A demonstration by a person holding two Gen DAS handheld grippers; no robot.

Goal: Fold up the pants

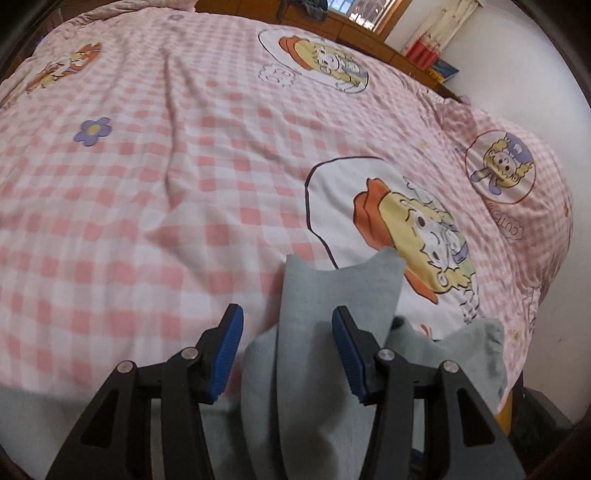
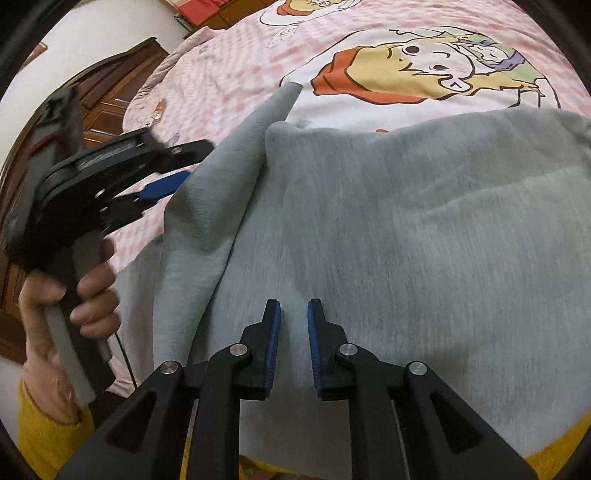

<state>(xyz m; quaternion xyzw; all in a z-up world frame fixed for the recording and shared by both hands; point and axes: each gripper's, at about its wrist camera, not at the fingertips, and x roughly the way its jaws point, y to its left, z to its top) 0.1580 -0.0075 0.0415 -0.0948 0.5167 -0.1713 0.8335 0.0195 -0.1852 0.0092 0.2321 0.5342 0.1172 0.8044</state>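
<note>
Grey sweatpants (image 2: 406, 229) lie bunched on the bed near its front edge. In the left wrist view a flap of the same grey pants (image 1: 340, 291) rises between the fingers of my left gripper (image 1: 286, 319), which is open with the cloth loose in the gap. My right gripper (image 2: 294, 312) hovers just over the wide part of the pants with its blue pads a small gap apart, holding nothing. The left gripper (image 2: 173, 184) also shows in the right wrist view, held in a hand at the left edge of the pants.
A pink checked quilt (image 1: 184, 166) with cartoon prints covers the bed. A matching pillow (image 1: 517, 177) lies at the right. A wooden headboard shelf (image 1: 354, 33) with books stands behind, a dark wooden door (image 2: 110, 92) at the left.
</note>
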